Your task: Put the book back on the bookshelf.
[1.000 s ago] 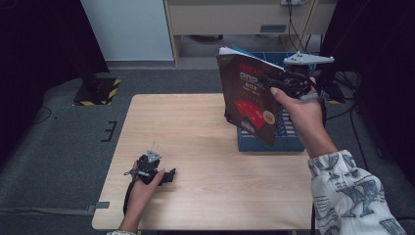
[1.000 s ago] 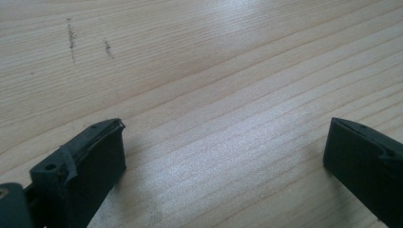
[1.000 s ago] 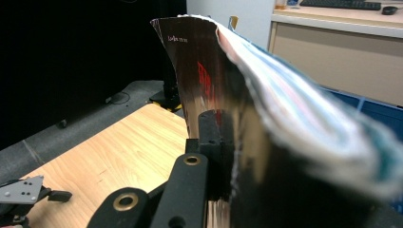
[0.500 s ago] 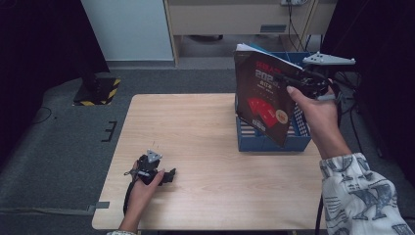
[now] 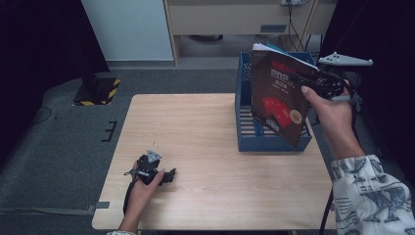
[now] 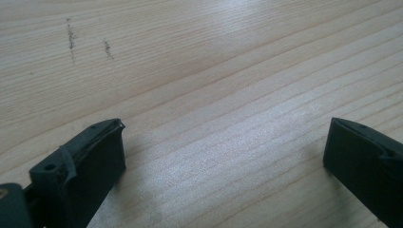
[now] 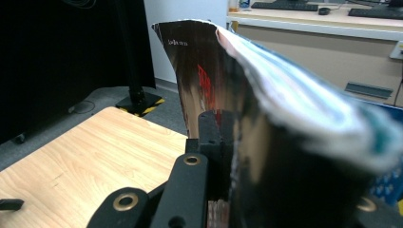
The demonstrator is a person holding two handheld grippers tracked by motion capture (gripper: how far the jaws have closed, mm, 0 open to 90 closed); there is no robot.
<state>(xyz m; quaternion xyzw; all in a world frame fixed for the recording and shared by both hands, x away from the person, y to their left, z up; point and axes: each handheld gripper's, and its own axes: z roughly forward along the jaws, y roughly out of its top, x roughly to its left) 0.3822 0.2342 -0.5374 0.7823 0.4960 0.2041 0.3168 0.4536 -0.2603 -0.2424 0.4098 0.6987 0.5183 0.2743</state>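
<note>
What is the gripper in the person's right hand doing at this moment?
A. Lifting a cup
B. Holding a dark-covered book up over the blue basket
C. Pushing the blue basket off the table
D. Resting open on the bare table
B: the right gripper is clamped on the dark book, which hangs in the air above the blue basket.

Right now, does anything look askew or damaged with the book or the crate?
The book hangs tilted over the blue crate, pinched at one edge by the right claw, so its pages bow and fan. That is the only oddity; the crate sits square on the table.
</note>
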